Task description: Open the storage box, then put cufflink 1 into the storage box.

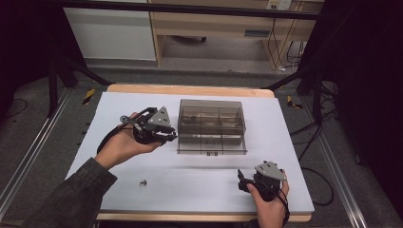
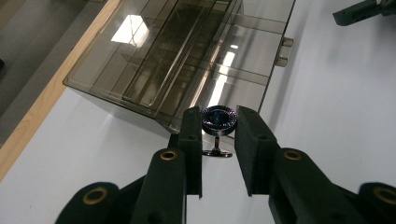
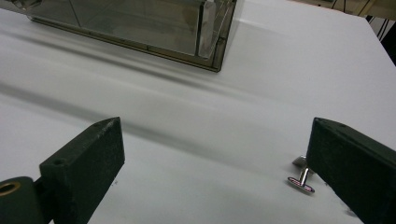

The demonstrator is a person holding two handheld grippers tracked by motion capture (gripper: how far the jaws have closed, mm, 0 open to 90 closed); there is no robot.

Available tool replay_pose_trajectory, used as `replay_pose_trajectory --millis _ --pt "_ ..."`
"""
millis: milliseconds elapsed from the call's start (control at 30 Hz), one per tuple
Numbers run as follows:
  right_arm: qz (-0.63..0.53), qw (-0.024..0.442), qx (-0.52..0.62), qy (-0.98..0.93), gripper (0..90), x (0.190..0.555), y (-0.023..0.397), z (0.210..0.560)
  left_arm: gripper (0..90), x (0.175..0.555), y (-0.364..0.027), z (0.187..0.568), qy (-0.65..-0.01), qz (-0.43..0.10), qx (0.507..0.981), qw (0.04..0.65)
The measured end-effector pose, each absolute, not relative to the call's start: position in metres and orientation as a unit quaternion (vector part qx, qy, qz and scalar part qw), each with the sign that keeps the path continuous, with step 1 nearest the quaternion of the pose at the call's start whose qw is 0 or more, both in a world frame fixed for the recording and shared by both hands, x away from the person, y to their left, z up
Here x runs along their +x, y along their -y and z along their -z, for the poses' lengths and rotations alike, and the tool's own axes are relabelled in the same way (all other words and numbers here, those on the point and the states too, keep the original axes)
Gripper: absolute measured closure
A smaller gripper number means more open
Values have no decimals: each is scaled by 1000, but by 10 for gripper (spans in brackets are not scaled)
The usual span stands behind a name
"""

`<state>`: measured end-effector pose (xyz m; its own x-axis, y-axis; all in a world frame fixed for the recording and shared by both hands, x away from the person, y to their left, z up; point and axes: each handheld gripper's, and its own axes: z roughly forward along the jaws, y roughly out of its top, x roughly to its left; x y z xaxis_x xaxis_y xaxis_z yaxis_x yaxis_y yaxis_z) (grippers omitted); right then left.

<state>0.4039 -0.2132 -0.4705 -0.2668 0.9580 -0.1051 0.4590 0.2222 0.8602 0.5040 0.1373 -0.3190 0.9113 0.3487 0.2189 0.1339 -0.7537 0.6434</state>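
A smoky clear compartment box (image 1: 211, 126) stands mid-table with a latch on its front edge. My left gripper (image 1: 170, 136) hovers just at the box's left side, shut on a cufflink (image 2: 219, 119). The cufflink's round dark-blue face sits between the pads and its post and toggle hang below. In the left gripper view the box (image 2: 177, 56) lies right beyond the jaws. My right gripper (image 1: 241, 179) rests open near the table's front right. A second cufflink (image 3: 301, 179) lies on the white surface close beside its right jaw, with the box's corner (image 3: 212, 56) farther off.
A small dark metal piece (image 1: 142, 182) lies on the white tabletop (image 1: 199, 185) at the front left. A wooden edge (image 1: 190, 89) borders the table's far side. Cables and black frame legs stand on the floor around it.
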Motion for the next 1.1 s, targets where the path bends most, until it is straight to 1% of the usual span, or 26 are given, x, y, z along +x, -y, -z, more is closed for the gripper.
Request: replay_pose_trajectory --millis 367,700,767,900,1100 --pt "-371 338 502 -705 49 403 213 470 727 514 -113 314 -140 -166 907 360" --pt "-369 337 502 -706 52 403 214 470 726 531 -90 331 -155 -148 901 378" --pt "-367 338 501 -707 52 404 213 470 727 534 -84 338 -162 -139 892 398" --pt "-367 338 501 -707 53 403 213 470 726 535 -77 346 -163 -129 888 411" --pt "-366 338 501 -707 53 403 213 470 726 533 -67 352 -155 -124 892 405"
